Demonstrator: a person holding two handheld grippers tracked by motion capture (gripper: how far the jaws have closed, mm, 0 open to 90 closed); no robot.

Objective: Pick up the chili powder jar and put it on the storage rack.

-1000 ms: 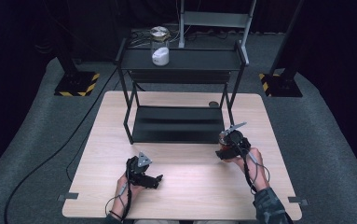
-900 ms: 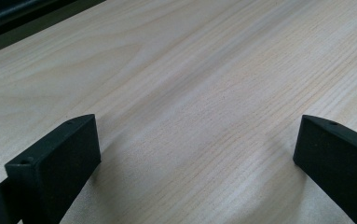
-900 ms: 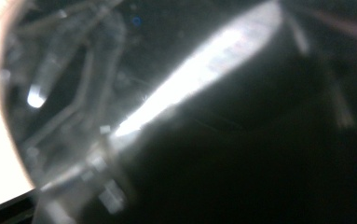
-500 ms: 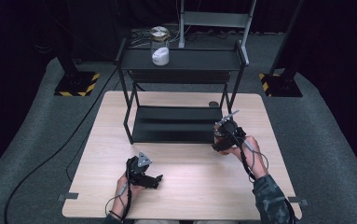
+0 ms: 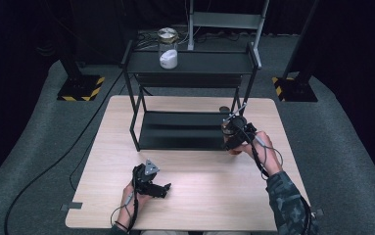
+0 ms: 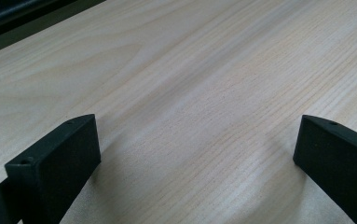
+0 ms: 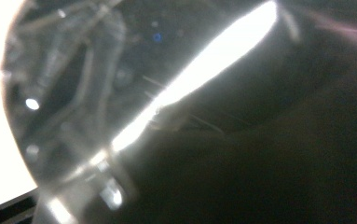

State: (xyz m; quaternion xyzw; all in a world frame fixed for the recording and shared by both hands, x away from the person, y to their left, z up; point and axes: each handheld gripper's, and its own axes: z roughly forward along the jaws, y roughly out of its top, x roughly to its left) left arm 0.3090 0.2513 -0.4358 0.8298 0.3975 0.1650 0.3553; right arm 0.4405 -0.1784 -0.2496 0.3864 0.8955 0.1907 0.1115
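A: What does the right gripper (image 5: 230,128) hold?

B: A clear, rounded glass object (image 7: 120,102), clamped close against its camera; what it is cannot be told. It hangs by the right leg of the black metal shelf rack (image 5: 190,63).

A: And the left gripper (image 5: 161,188)?

B: Jaws apart over the pale wooden table (image 5: 204,205), near left.

Right arm: camouflage-pattern sleeve (image 5: 287,198). Both grippers black with trailing cables; left gripper (image 5: 161,189) carries a grey three-cornered plate at its 11 o'clock.
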